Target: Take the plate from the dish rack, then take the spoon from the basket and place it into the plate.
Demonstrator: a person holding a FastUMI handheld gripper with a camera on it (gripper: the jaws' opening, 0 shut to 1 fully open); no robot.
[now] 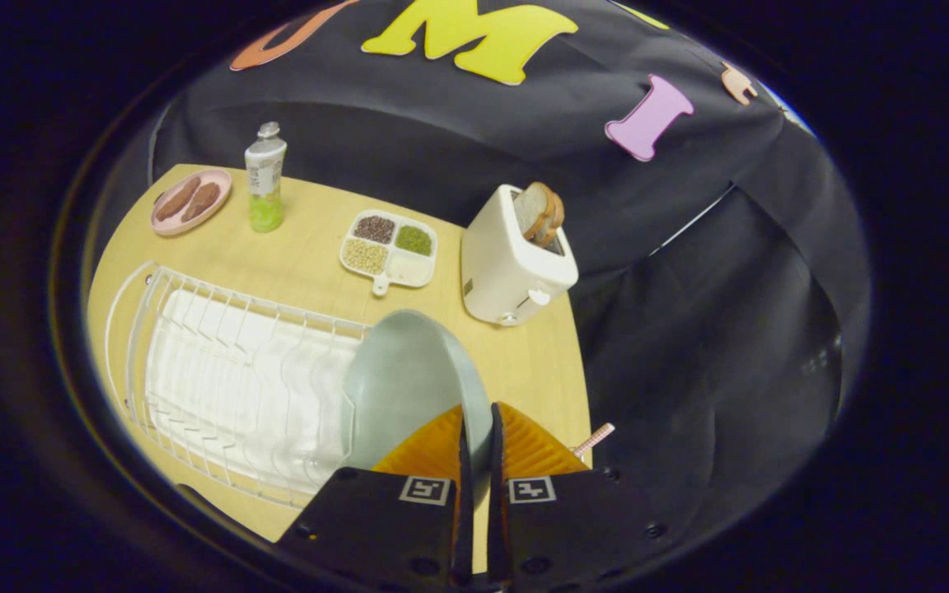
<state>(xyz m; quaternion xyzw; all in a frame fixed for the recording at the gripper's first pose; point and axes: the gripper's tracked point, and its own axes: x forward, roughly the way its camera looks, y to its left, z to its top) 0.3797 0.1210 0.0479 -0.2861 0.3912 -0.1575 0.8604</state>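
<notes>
Claw (479,424) clenching rim of plate (409,383), gripping it on edge just ahead, at near end of dish rack (227,371). Lifting clear of wires, keeping grip firm, avoiding tilt, then setting flat on table (310,255).

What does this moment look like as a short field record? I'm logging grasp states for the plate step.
gripper: fingers shut on the rim of the plate
held thing: pale grey-green round plate, tilted on edge at the right end of the rack
rack: white wire dish rack, on the wooden table
beyond the plate: white toaster with bread slices; white four-compartment tray of grains
far side: pink plate of brown food; bottle with green liquid
</notes>
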